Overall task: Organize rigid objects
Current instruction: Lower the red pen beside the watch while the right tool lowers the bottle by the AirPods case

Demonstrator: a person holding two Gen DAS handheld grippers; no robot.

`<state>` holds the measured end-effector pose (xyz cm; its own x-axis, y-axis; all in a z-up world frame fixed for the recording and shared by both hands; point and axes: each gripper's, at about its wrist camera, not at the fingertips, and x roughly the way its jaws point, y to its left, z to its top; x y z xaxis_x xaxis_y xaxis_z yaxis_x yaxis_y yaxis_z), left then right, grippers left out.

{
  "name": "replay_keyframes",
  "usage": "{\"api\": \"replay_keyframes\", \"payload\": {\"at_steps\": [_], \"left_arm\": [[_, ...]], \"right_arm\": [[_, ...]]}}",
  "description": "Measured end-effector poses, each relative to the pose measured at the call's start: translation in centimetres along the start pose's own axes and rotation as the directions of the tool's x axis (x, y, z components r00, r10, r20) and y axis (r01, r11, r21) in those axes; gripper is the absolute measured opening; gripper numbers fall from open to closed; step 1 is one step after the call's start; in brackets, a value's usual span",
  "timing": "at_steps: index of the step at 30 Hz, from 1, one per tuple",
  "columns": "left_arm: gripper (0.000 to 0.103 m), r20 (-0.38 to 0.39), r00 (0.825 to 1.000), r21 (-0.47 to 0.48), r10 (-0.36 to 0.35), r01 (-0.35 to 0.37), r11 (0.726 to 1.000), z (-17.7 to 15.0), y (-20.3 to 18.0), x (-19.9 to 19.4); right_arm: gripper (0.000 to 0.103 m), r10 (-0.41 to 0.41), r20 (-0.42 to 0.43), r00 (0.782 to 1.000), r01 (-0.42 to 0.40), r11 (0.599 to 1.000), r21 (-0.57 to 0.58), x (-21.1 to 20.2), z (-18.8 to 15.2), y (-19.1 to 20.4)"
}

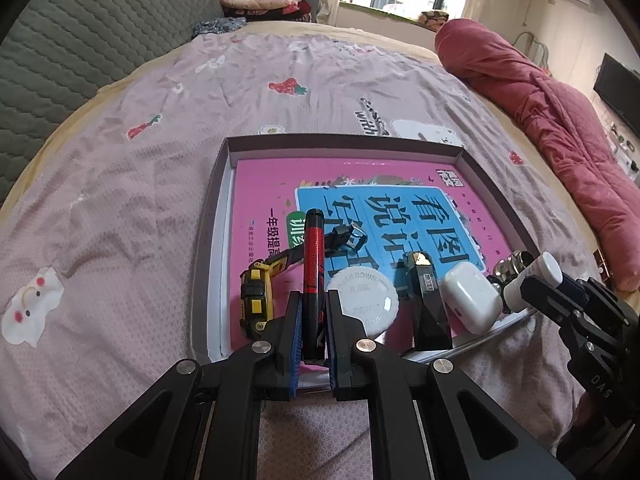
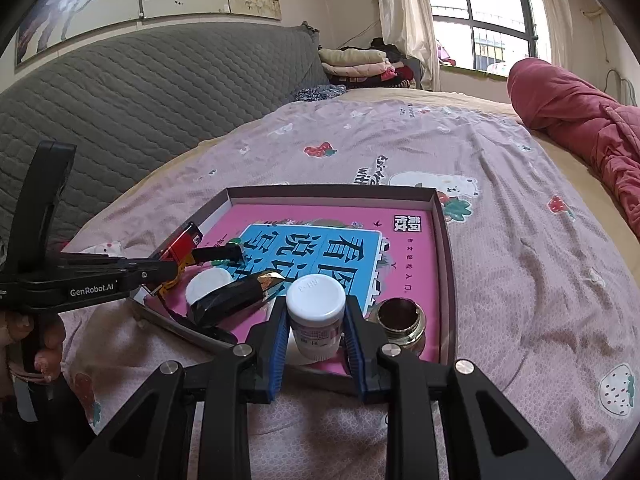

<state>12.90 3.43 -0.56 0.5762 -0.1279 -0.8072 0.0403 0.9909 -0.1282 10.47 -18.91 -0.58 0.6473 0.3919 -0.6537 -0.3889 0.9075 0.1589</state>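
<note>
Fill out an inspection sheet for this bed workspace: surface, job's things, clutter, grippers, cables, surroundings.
Surface: pink printed bedsheet, wrinkled.
Job's things: shallow box tray holding a pink book, yellow tape measure, round white lid, black faceted bottle, white earbud case, brass ring.
Clutter: red quilt at the bed's edge; folded clothes by the window.
Grippers: left gripper shut on a red-and-black marker; right gripper shut on a white-capped bottle.
Cables: nothing seen.
Surroundings: grey quilted headboard, window.
</note>
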Motion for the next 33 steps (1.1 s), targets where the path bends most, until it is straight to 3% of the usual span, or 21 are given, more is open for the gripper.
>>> {"api": "replay_keyframes", "payload": {"at_steps": [18, 33], "left_arm": [[0.010, -0.010, 1.000, -0.007, 0.011, -0.011, 1.000, -0.2, 0.1, 0.5], [0.011, -0.029, 1.000, -0.034, -0.007, 0.006, 0.999, -0.3, 0.5, 0.7]], "right_arm": [[0.027, 0.017, -0.028, 0.999, -0.018, 1.000, -0.018, 0.9, -0.4, 0.5], [0.028, 0.005, -0.030, 1.000, -0.002, 0.997, 0.076, 0.9, -0.4, -1.3]]}}
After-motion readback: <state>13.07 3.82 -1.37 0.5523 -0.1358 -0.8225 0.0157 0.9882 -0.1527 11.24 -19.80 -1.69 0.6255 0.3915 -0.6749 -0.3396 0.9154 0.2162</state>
